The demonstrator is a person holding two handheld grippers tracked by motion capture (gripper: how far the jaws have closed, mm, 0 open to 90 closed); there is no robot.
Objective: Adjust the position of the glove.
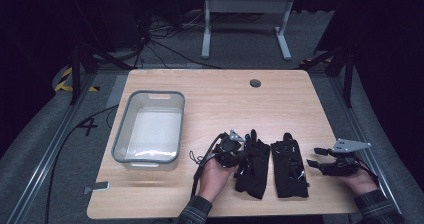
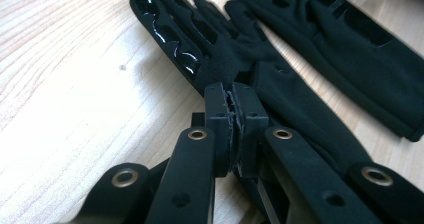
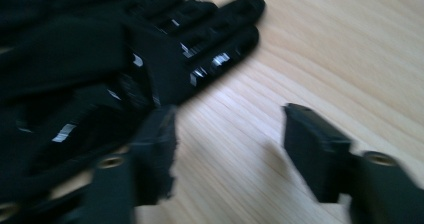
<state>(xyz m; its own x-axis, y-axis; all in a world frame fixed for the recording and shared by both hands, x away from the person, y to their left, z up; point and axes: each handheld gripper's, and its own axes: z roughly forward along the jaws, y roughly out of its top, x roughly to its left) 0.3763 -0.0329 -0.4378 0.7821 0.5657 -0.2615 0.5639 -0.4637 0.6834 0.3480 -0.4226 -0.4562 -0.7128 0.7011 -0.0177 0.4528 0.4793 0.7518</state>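
Note:
Two black gloves lie side by side near the table's front edge, the left glove [image 1: 253,166] and the right glove [image 1: 290,168]. In my left gripper view the left glove [image 2: 280,84] shows glossy patches on its fingers, and the other glove [image 2: 360,39] lies beyond it. My left gripper [image 1: 238,150] is at the left glove's left edge. Its jaws [image 2: 233,91] are pressed together, with the glove's edge pinched at their tips. My right gripper [image 1: 320,160] is open just right of the right glove. That glove [image 3: 150,44] lies left of its spread jaws [image 3: 232,144], blurred.
A grey plastic bin [image 1: 121,129] stands on the left of the wooden table [image 1: 225,99]. A round cable hole [image 1: 255,83] sits near the far edge. A desk frame and cables are on the floor beyond.

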